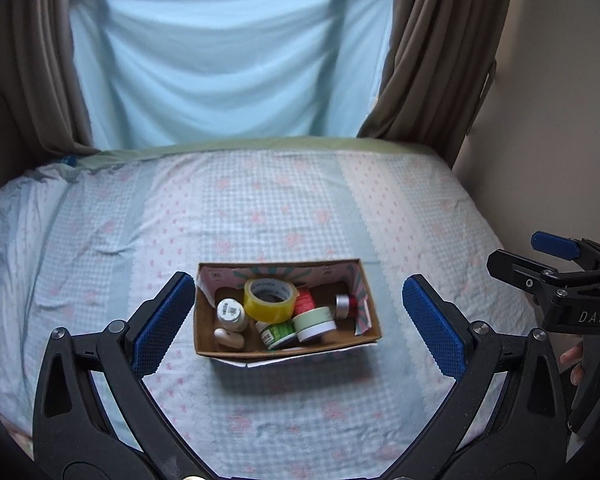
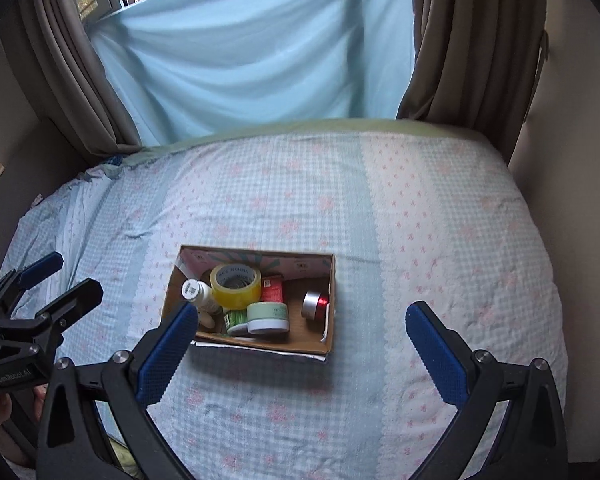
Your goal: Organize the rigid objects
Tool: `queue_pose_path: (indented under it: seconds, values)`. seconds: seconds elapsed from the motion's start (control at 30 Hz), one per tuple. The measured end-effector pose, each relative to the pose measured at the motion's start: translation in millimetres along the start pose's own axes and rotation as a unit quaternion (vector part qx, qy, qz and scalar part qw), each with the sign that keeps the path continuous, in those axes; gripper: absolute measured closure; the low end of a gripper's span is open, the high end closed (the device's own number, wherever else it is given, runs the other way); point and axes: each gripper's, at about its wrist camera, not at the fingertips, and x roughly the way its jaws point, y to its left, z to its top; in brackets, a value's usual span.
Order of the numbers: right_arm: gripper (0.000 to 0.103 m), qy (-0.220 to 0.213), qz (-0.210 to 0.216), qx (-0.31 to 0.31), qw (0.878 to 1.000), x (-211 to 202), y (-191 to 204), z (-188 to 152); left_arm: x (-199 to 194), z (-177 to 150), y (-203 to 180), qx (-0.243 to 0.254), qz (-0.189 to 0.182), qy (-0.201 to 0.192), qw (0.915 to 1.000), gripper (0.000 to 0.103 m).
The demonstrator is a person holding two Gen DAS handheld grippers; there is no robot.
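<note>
With both the left gripper (image 1: 298,322) and right gripper (image 2: 314,346) spread wide and empty above the cardboard box (image 1: 284,350) on the bed (image 1: 100,240), the crowded yellow tape roll (image 1: 269,300) and white bottle (image 1: 232,314) inside could topple if jostled.

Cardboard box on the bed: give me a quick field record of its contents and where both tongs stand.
surface: bed sheet, checked with pink print
container: cardboard box, open top
contents: yellow tape roll, white bottle, pale green jar, green-labelled jar, red tub, red and silver tin, small white item
left tongs: open, empty, above the box
right tongs: open, empty, above the box
loose items on sheet: none visible
</note>
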Motion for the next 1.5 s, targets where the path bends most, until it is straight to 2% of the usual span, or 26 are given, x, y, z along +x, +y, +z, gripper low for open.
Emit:
queue_pose_path:
  seconds: [0.23, 0.5, 0.67, 0.83, 1.5]
  values:
    - [0.000, -0.075, -0.010, -0.006, 0.997, -83, -11, 6, -71, 13, -35, 0.000, 0.032, -0.075, 0.9967, 0.000]
    - [0.000, -0.133, -0.046, -0.014, 0.990, -132, -23, -14, -118, -3, -54, 0.001, 0.037, -0.123, 0.9917, 0.000]
    - [0.000, -0.147, -0.055, -0.016, 0.987, -143, -27, -25, -127, -7, -64, 0.001, 0.034, -0.132, 0.9906, 0.000]
    - [0.000, -0.156, -0.063, -0.006, 0.986, -150, -38, -28, -131, -9, -76, 0.018, 0.048, -0.139, 0.9889, 0.000]
    - [0.000, -0.160, -0.062, 0.000, 0.985, -155, -46, -29, -135, -12, -86, 0.017, 0.050, -0.149, 0.9874, 0.000]
